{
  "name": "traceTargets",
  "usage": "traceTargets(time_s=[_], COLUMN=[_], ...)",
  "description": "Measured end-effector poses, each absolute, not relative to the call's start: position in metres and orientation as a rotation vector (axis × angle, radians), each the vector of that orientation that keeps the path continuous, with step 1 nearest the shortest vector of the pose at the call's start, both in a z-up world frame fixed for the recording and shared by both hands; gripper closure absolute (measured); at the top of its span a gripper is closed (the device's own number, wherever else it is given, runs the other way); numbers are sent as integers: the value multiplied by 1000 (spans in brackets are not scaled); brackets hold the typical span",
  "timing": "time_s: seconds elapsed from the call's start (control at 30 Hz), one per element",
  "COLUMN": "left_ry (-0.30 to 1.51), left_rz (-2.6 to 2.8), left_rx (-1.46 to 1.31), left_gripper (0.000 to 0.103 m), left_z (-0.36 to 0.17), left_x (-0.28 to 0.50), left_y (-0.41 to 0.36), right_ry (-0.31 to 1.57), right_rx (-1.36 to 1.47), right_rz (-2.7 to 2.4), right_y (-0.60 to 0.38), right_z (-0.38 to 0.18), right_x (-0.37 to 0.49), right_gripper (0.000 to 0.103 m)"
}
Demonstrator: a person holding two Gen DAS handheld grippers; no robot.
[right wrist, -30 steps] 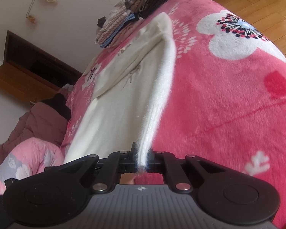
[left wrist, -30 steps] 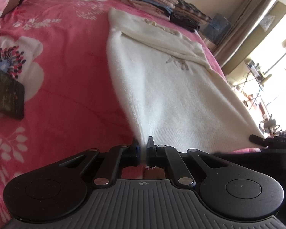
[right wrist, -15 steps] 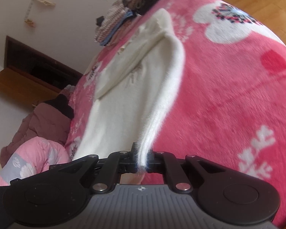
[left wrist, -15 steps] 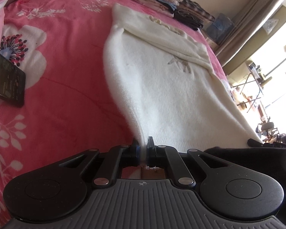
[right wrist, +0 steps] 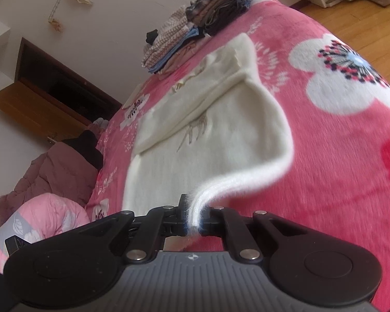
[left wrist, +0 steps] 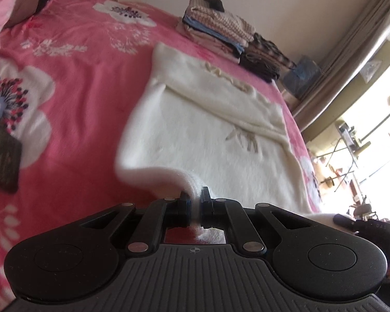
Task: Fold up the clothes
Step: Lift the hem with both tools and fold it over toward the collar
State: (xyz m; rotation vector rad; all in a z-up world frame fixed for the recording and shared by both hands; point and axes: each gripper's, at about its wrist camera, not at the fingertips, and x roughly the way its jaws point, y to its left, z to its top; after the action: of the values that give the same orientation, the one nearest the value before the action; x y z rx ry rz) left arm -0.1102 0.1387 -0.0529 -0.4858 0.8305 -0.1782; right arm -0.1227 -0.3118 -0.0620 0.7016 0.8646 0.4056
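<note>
Presently: left gripper and right gripper jaws pinch hem corners of fuzzy cream knit sweater, lifted off pink floral bed blanket. Likely lengthwise fold; next calls for carrying hem level toward collar.

Pink floral bed — cream sweater, folded stacks, perhaps a phone.

The sweater is cream-white; the blanket is pink with white flowers; the grippers are black.
</note>
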Motion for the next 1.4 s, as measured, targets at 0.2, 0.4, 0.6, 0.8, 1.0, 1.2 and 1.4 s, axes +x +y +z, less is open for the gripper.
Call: traceTargets(time_s=[0.2, 0.4, 0.6, 0.8, 1.0, 1.2, 1.4], left_ry=[808, 805, 793, 755, 723, 664, 625], left_rz=[-175, -171, -161, -155, -140, -147, -150], left_rx=[-467, -434, -438, -438, -466, -453, -432], left_gripper=[99, 99, 99, 99, 99, 99, 99], left_z=[-51, -47, -45, -41, -41, -37, -39], left_x=[-78, -37, 3, 46, 90, 138, 186], left_y=[133, 132, 132, 129, 131, 134, 135], right_ry=[837, 815, 809, 788, 756, 713, 673], right_rx=[693, 693, 710, 709, 681, 643, 603], right_rz=[427, 448, 455, 460, 461, 454, 436], right_y=[-311, -313, -318, -322, -321, -319, -315], right_z=[-60, -63, -74, -75, -67, -54, -45], right_x=[-90, -48, -1, 49, 88, 132, 183], right_gripper=[96, 96, 96, 96, 96, 96, 96])
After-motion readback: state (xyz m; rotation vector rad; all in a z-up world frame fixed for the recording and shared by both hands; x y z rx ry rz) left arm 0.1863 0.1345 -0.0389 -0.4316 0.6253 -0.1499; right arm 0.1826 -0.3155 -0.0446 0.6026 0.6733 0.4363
